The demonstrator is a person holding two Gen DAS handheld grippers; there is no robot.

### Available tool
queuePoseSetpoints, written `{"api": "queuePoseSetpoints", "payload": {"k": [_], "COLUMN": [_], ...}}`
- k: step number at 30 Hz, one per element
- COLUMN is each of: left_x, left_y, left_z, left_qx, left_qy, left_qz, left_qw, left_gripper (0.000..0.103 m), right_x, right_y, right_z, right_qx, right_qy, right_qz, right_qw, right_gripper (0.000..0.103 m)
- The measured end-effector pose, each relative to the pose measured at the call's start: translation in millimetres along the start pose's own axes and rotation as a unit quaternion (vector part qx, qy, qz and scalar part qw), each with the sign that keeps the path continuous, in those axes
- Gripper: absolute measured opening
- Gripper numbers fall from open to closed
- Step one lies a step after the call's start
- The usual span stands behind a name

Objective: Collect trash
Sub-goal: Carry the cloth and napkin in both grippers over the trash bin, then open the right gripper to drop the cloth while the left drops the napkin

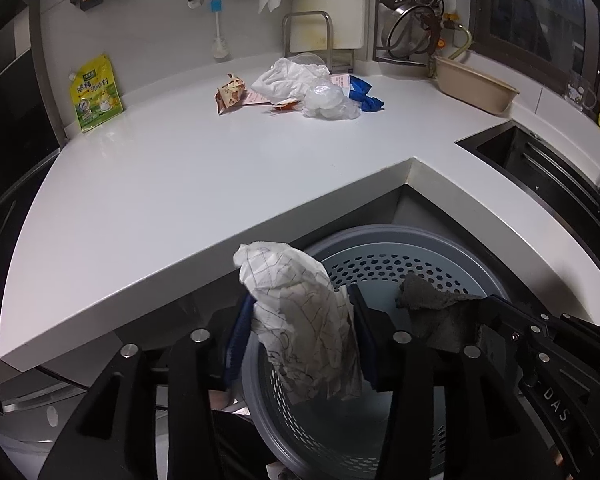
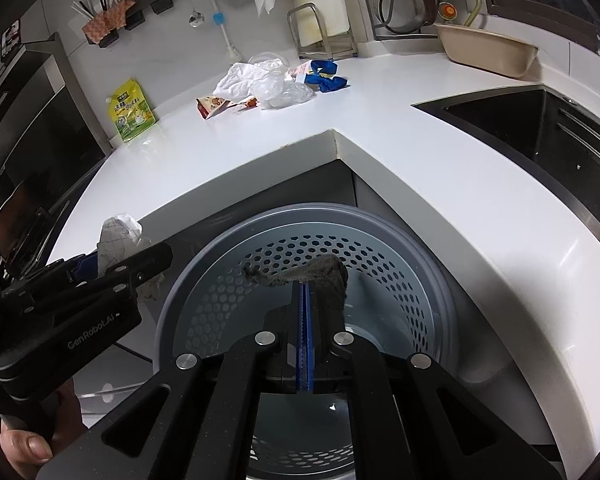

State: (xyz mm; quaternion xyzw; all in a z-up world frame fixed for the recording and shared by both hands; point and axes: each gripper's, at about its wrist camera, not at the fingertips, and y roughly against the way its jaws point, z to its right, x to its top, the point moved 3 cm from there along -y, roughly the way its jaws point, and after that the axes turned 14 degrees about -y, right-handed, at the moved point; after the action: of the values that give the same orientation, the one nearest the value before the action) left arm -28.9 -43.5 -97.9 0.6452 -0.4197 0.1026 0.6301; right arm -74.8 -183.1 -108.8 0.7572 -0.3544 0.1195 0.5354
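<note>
Left gripper point(image 1: 300, 332): closest to the camera, fingers clamped on a crumpled paper wad point(image 1: 300, 320), held up over the near rim of the bin.
Paper wad: white with thin dark lines, sticking up and out past the fingers point(image 1: 240, 332).
Right gripper point(image 2: 304, 300): fingers pressed together on a grey rag scrap point(image 2: 304, 274), right above the open bin.
Grey rag scrap: dark and fuzzy, flopping over the fingertips.
Bin point(image 2: 380, 216): round, grey, full of little holes, on the floor in the corner below the worktop point(image 1: 180, 184). Looks empty inside, though the bottom is hard to see.
Trash left on the worktop: white crumpled tissue point(image 1: 284, 78), clear plastic bag point(image 1: 328, 102), snack wrapper point(image 1: 230, 96), blue cloth scrap point(image 1: 366, 94), all bunched together near the back wall, well apart from the grippers.
Not trash, most likely: yellow-green pouch point(image 1: 96, 94) leaning on the wall, beige tub point(image 1: 474, 86) beside the sink point(image 1: 540, 160).
Step now: dropping time, both pieces over the bin.
Next move: spread both sets of fingers so the pieces fall in, paper nudged further over the middle first.
After that: back up to the pile for more.
</note>
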Motion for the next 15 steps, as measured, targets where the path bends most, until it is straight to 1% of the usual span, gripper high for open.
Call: {"api": "queuePoseSetpoints", "payload": {"k": [1,3,4,5,6,7,11,15], "left_x": [0.0,-0.1,-0.1,-0.3,-0.4,-0.5,-1.1,-1.5], "left_y": [0.3,1.1,1.3,1.5,1.5,1.3,1.4,1.4], "left_z": [0.3,1.2,1.2,1.3,1.0,0.7,-2.0,-3.3], "left_qx": [0.000,0.002,0.003,0.005,0.006,0.006,0.008,0.010], "left_qy": [0.000,0.000,-0.001,-0.001,0.000,0.001,0.005,0.006], "left_qz": [0.000,0.001,0.001,0.002,0.001,0.001,0.001,0.001], "left_qw": [1.0000,1.0000,1.0000,1.0000,1.0000,1.0000,1.0000,0.9999], "left_gripper": [0.053,0.061,0.062,0.065,0.067,0.067,0.074,0.077], "right_x": [0.2,0.1,1.2,2.0,2.3,2.6,4.5,4.1], "right_y": [-0.1,1.4,1.5,3.1,4.9,6.3,9.7,7.9], "right_z": [0.4,1.6,1.4,1.9,2.2,2.6,3.4,4.3], "right_qx": [0.000,-0.003,-0.003,-0.005,-0.008,-0.009,-0.009,-0.008], "right_qy": [0.000,-0.003,-0.003,-0.004,-0.004,-0.005,-0.005,-0.007], "right_qz": [0.000,0.003,0.004,0.009,0.014,0.019,0.026,0.023], "right_qw": [1.000,1.000,1.000,1.000,1.000,1.000,1.000,1.000], "right_gripper": [0.002,0.003,0.009,0.021,0.028,0.038,0.039,0.039]}}
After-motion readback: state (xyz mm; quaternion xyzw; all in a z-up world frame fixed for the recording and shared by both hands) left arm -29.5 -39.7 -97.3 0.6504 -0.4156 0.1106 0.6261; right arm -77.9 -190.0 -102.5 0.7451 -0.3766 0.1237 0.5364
